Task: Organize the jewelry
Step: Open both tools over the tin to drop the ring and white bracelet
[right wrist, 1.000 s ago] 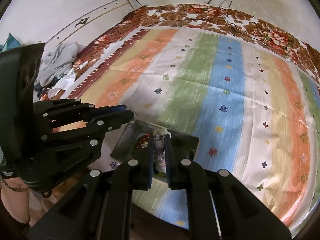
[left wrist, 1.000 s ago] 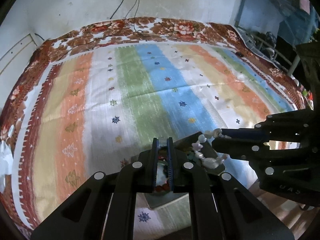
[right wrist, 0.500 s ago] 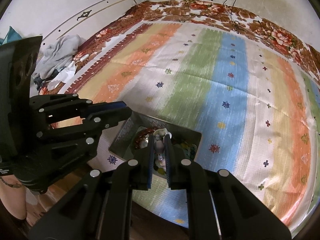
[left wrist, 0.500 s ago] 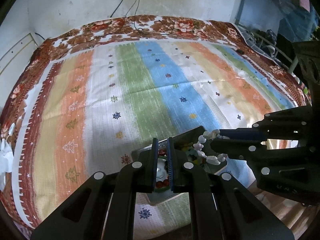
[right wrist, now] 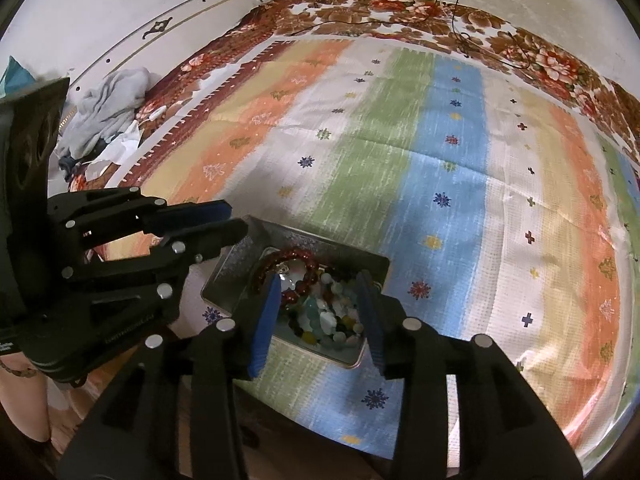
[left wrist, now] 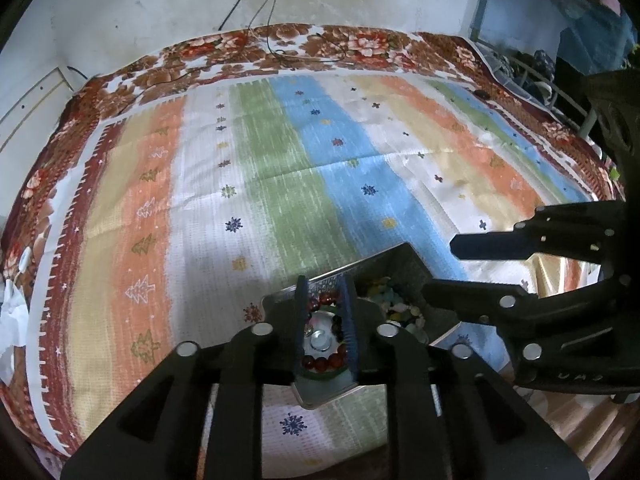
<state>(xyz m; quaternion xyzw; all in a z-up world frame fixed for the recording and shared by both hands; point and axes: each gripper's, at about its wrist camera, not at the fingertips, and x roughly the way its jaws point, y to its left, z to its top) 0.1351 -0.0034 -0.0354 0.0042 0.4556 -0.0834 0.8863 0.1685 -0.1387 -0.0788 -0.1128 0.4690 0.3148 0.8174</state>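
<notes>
A shallow metal tin (right wrist: 376, 266) sits at the near edge of a striped bedspread. It holds a red bead bracelet (right wrist: 296, 258) and a heap of pale, green and dark beads (right wrist: 332, 316). My right gripper (right wrist: 318, 280) is open above the bead heap and holds nothing. My left gripper (left wrist: 324, 286) hovers over the tin (left wrist: 404, 260) with its fingers close together, and the red bracelet (left wrist: 324, 362) shows in the narrow gap between them. In the left wrist view the right gripper (left wrist: 440, 270) comes in from the right with its jaws apart.
The striped bedspread (left wrist: 280, 168) covers a bed with a brown floral blanket (left wrist: 320, 44) along the far edge. Cables (left wrist: 256, 4) hang down the white wall. Crumpled grey cloth (right wrist: 108, 104) lies left of the bed. The floor shows below the near edge.
My right gripper has opened and the white bead strand it held now lies in the tin. My left gripper has hardly moved.
</notes>
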